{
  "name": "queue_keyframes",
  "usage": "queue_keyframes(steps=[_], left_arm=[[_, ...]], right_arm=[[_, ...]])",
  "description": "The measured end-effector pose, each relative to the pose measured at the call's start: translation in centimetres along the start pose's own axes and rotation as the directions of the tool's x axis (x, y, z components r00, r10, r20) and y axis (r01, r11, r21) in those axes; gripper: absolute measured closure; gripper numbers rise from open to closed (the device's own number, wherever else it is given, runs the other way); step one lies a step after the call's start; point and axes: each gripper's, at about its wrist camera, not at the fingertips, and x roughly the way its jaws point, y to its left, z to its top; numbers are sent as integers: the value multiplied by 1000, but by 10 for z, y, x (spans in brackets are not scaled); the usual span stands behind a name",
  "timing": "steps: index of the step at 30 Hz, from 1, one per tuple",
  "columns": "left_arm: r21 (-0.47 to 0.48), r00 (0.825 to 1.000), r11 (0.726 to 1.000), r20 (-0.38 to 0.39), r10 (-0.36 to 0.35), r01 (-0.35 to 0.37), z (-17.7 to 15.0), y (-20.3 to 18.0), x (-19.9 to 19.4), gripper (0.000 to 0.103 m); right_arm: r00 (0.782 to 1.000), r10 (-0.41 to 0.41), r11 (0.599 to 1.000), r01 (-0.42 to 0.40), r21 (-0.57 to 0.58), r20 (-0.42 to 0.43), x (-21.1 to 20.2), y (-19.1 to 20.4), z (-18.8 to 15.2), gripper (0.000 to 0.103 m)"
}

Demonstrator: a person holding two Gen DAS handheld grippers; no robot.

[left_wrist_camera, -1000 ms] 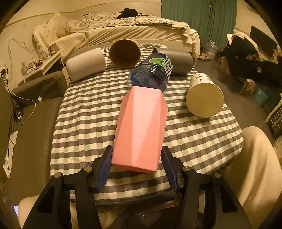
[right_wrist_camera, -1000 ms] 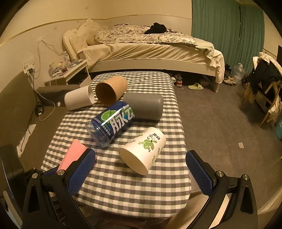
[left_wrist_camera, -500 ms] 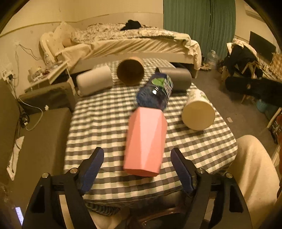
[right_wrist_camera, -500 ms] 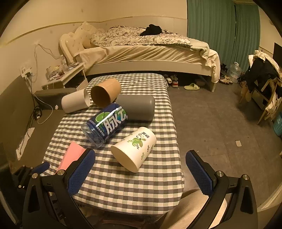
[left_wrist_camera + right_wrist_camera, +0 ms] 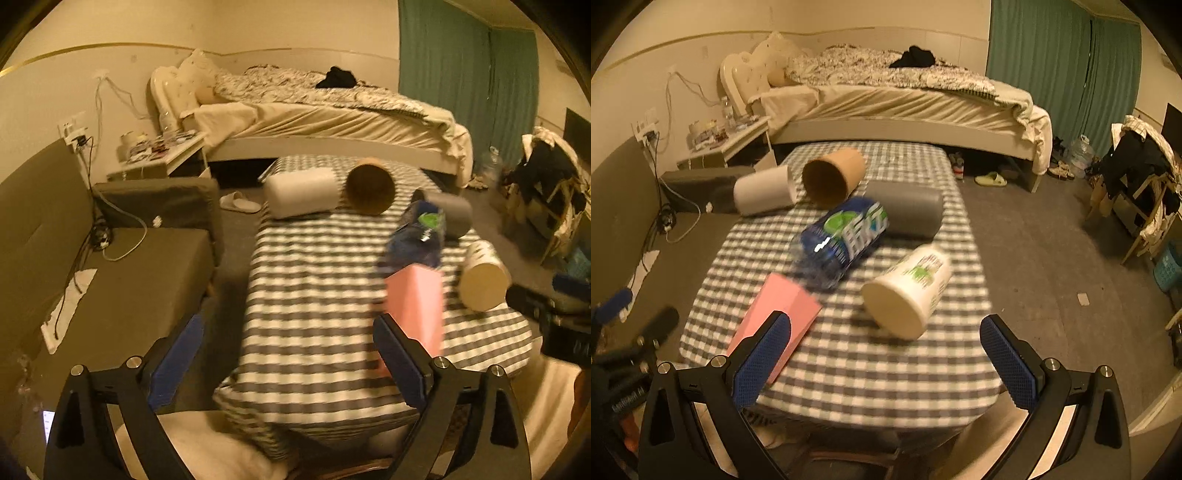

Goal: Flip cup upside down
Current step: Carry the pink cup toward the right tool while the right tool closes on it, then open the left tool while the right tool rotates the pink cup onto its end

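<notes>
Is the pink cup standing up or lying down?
Lying down. The pink cup rests on its side on the checkered table, long sides flat along the cloth. Neither gripper holds it.

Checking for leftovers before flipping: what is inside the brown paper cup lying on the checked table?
The brown paper cup lies on its side, mouth toward the camera. Its visible inner wall looks bare, but the bottom is too shadowed to tell.

left gripper [image 5: 288, 356] let go of pink cup [image 5: 415, 306], fingers spread wide, drawn back and swung leftward
</notes>
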Motion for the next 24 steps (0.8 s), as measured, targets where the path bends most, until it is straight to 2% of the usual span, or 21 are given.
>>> queue_keyframes(steps=[4, 10, 13, 17, 20, 24], left_arm=[[-18, 1000, 1000, -20, 23, -23, -10, 21, 10, 7], [-34, 998, 997, -31, 62, -63, -21, 44, 22, 7], [-51, 997, 996, -41, 68, -71, -23, 55, 27, 7], [-85, 998, 995, -53, 43, -47, -23, 65, 33, 7], [-111, 998, 993, -65, 18, -25, -22, 70, 37, 7], [-123, 998, 992, -62, 2, -10, -20, 73, 37, 7]], right_arm=[[998, 22, 1000, -21, 8, -60, 14, 28, -18, 0], [990, 71, 996, -78, -53, -119, 34, 83, -41, 0], [987, 61, 996, -71, -62, -150, 49, 101, -47, 0], [982, 28, 1000, -29, -2, -185, 70, 102, -48, 2], [981, 20, 999, -11, 47, -194, 80, 96, -42, 15], [975, 64, 997, -54, 52, -213, 87, 98, -37, 36]])
